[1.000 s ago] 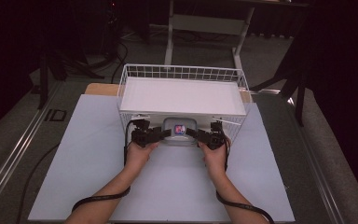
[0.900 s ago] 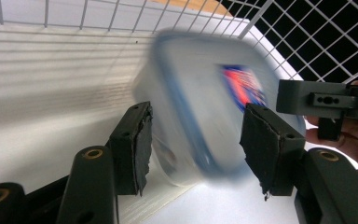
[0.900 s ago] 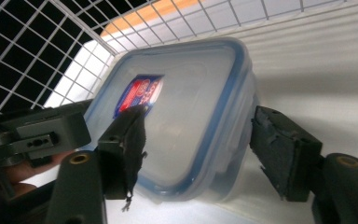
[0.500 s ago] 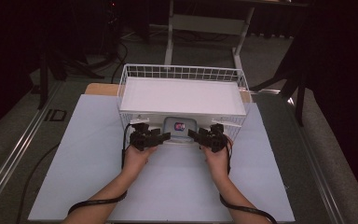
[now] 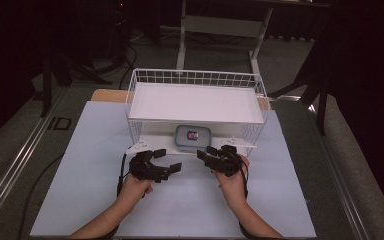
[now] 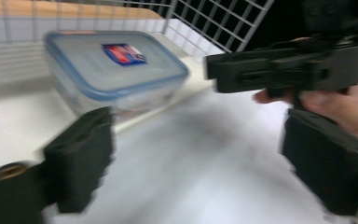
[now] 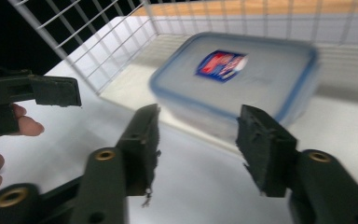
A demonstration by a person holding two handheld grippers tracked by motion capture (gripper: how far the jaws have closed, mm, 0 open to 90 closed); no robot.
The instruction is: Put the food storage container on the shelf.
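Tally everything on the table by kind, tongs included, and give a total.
Tongs: 2, left tongs and right tongs, both open and empty
Lidded container: 1
White wire rack: 1
Total: 4

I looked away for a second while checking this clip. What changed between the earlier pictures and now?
Both grippers let go of the container and drew back toward the person. The left gripper jaws have just been opening, the right gripper jaws closing, nothing between either pair. The container stays on the lower shelf of the wire rack.
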